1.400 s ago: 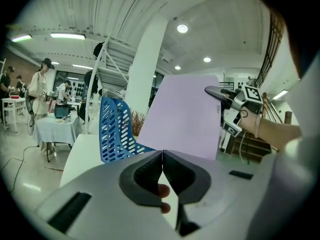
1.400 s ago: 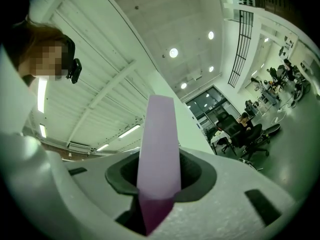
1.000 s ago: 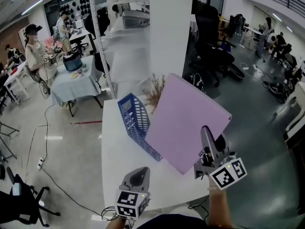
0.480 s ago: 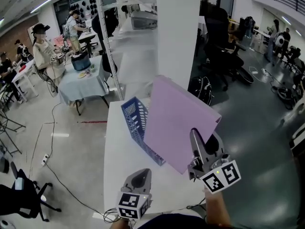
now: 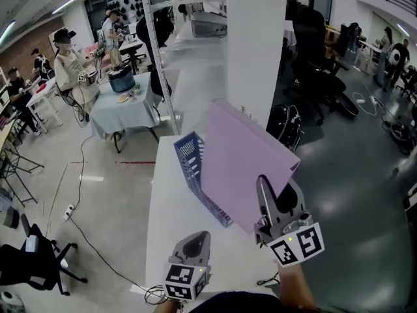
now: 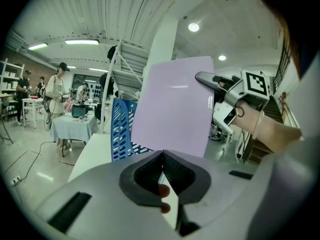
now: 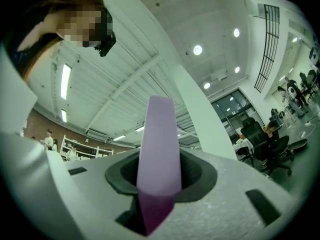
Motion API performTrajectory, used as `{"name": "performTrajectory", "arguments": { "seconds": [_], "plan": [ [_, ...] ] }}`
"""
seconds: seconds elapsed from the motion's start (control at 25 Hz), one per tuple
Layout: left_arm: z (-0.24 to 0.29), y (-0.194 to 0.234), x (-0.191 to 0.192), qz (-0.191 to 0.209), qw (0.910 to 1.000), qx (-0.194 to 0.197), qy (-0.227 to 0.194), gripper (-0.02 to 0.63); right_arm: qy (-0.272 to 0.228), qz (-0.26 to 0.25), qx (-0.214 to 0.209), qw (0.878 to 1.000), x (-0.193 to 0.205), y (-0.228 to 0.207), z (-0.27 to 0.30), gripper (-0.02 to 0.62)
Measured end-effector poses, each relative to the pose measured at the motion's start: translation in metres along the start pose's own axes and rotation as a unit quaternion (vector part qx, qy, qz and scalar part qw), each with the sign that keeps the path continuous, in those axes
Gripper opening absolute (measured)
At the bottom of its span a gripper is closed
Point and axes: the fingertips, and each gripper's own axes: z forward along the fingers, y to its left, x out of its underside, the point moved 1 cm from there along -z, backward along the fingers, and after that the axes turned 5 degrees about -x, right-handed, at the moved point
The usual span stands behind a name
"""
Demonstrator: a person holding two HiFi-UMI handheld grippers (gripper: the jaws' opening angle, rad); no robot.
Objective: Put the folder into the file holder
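Head view has your right gripper [image 5: 276, 199] raised over the near right part of the white table [image 5: 171, 230], with the lilac folder [image 5: 244, 165] clamped by its near lower corner. The folder is lifted off the table and tilted, its broad face turned up toward you and its far corner pointing at the white pillar [image 5: 251, 51]. In the right gripper view you see the folder [image 7: 158, 149] edge-on, running straight up between the dark pads, and the jaws of the right gripper [image 7: 159, 181] are pressed on it from both sides, only partly closed because the folder fills the gap.

The blue slotted file holder [image 5: 193, 169] stands on the table just left of the folder. The folder's lower left edge overlaps the holder's long side as you look down, but it may be hanging just above it rather than touching; the angle does not settle that. The left gripper view shows the same pair: the folder [image 6: 172, 104] in front, the file holder [image 6: 123, 129] behind and to its left, and your right gripper [image 6: 210, 82] on the folder's upper right corner.

Your left gripper [image 5: 191, 241] is low at the table's near edge, well apart from the folder. Its jaws [image 6: 162, 156] meet in a closed line with nothing between them.
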Motion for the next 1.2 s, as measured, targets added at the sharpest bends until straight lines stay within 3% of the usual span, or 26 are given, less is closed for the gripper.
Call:
{"name": "performTrajectory", "arguments": {
  "seconds": [0.44, 1.2],
  "plan": [
    [-0.006, 0.013, 0.007, -0.015, 0.9994, -0.03, 0.008, 0.005, -0.016, -0.041, -0.015, 0.999, 0.012, 0.018, 0.02, 0.135],
    [-0.001, 0.019, 0.013, -0.034, 0.9978, -0.054, 0.019, 0.005, -0.039, -0.065, -0.02, 0.997, 0.036, 0.025, 0.035, 0.135]
  ]
}}
